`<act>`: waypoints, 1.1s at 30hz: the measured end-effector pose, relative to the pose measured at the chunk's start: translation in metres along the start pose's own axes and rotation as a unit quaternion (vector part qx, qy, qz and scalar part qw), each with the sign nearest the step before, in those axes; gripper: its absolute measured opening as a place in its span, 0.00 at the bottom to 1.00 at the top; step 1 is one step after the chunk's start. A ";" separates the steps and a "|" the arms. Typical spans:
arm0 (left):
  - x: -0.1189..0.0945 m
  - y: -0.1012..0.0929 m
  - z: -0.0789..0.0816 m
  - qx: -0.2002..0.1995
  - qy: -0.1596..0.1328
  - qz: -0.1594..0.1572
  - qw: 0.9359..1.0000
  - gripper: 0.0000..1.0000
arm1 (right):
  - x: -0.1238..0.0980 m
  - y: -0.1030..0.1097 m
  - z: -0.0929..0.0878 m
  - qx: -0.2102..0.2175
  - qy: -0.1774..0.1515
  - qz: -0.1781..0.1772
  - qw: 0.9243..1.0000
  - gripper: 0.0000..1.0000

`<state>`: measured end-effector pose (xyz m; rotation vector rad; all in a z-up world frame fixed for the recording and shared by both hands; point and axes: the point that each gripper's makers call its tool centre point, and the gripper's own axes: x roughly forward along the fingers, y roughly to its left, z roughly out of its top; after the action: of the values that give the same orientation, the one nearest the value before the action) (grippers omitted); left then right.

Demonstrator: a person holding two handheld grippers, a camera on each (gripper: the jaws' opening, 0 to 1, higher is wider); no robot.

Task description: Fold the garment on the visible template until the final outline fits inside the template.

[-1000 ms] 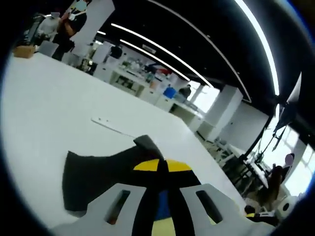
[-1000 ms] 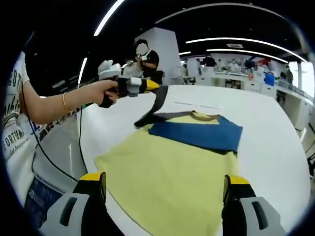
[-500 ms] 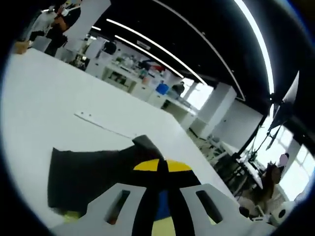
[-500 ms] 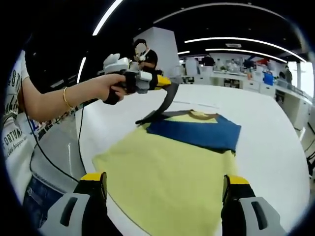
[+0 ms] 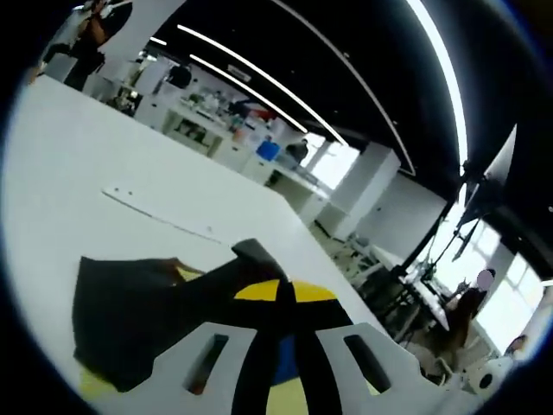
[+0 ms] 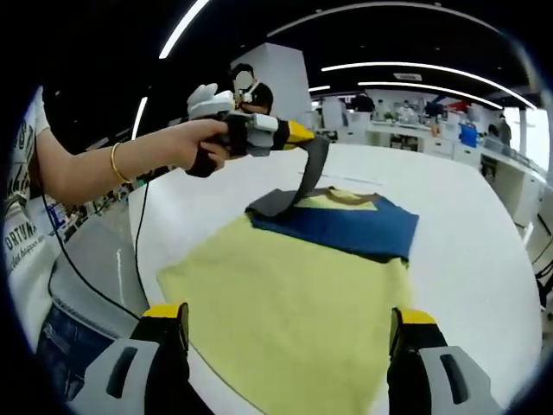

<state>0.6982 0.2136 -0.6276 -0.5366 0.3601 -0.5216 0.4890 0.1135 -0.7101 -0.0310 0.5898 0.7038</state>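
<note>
A yellow garment (image 6: 294, 303) with a navy band (image 6: 346, 229) across its chest lies flat on the white table (image 6: 467, 251). Its dark grey sleeve (image 6: 298, 186) is lifted off the table, pinched by my left gripper (image 6: 302, 138), which a hand holds above the garment's far left corner. In the left gripper view the sleeve (image 5: 147, 307) hangs from between the shut jaws of the left gripper (image 5: 283, 294). My right gripper (image 6: 289, 337) stands open near the garment's near hem, nothing between its fingers.
A thin white strip (image 5: 160, 216) with small marks lies on the table beyond the garment. A person's arm with a gold bracelet (image 6: 112, 173) reaches in from the left. Desks, equipment and other people stand far behind.
My left gripper has carried the grey sleeve up and to the right, over the garment's collar end. The right gripper has stayed put.
</note>
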 end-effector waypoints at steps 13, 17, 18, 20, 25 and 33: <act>0.014 -0.030 -0.021 0.018 0.022 -0.048 0.998 0.01 | -0.003 -0.004 -0.003 0.007 -0.001 -0.008 1.000 0.96; 0.017 -0.034 -0.033 0.023 0.036 -0.057 0.997 0.01 | -0.004 -0.005 -0.004 0.009 -0.003 -0.010 1.000 0.96; 0.018 -0.036 -0.036 0.025 0.040 -0.059 0.997 0.01 | -0.005 -0.005 -0.004 0.010 -0.004 -0.010 1.000 0.96; 0.020 -0.040 -0.043 0.030 0.049 -0.064 0.996 0.01 | -0.005 -0.006 -0.004 0.012 -0.005 -0.011 1.000 0.96; 0.023 -0.050 -0.060 0.043 0.073 -0.078 0.993 0.01 | -0.007 -0.011 -0.005 0.016 -0.008 -0.016 1.000 0.97; 0.034 -0.056 -0.091 0.060 0.113 -0.087 0.988 0.01 | -0.006 -0.014 -0.005 0.020 -0.009 -0.018 1.000 0.96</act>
<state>0.6631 0.1179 -0.6754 -0.3938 0.4977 -0.7707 0.4913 0.0983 -0.7141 0.0022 0.5840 0.6559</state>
